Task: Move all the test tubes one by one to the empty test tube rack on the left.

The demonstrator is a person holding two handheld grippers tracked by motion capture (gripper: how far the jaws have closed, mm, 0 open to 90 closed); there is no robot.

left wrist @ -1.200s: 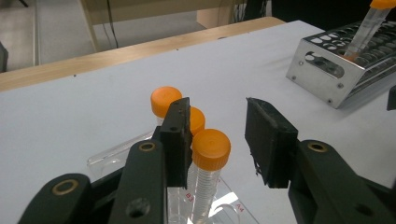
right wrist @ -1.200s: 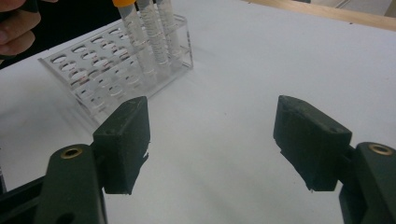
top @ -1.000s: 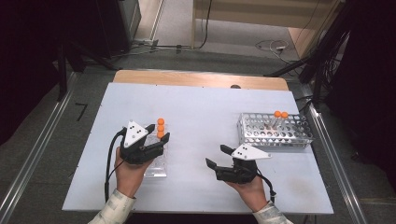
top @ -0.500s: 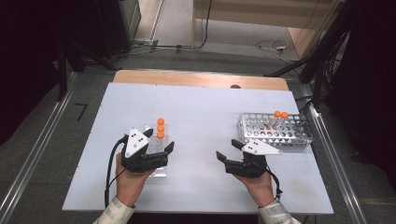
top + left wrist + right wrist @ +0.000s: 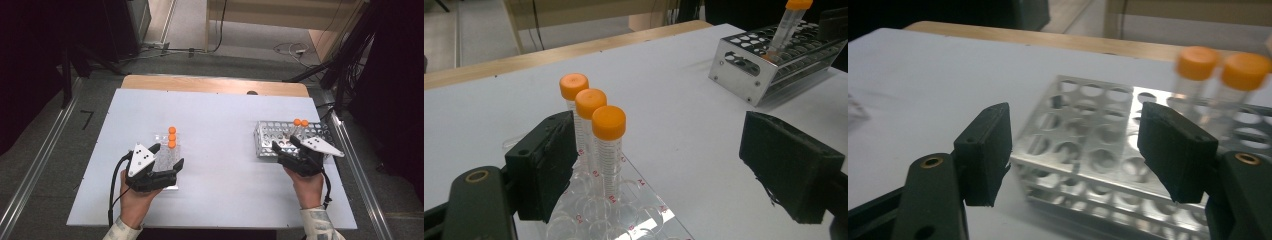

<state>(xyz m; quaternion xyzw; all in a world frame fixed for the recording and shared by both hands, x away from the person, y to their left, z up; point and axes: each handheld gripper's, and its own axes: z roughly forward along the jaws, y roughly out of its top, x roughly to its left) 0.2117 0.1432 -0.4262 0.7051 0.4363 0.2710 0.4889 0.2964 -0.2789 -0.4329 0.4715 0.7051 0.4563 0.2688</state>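
Two grippers open, nothing held

Three orange-capped tubes (image 5: 608, 145) stand in a clear rack (image 5: 167, 160) w/ left gripper (image 5: 166, 156) jaws wide apart, at the rack's 6 o'clock. Right gripper (image 5: 285, 144), jaws spread & empty, sits at 6 o'clock edge of metal rack (image 5: 280, 134) holding two capped tubes (image 5: 300, 123) on white table (image 5: 225, 120).

High view: fixed camera above the person's side, looking forward and down over the whole white table (image 5: 220, 120), with floor beyond its far edge. Left gripper view: low and close over the clear rack (image 5: 624, 210), looking along the left gripper (image 5: 674, 175) across the table toward the metal rack (image 5: 769, 65) farther off. Right gripper view: low, very near the metal rack (image 5: 1088, 150), looking along the right gripper (image 5: 1075, 150) toward the table's wooden far edge. All three views share the metal rack and its orange-capped tubes (image 5: 300, 123).
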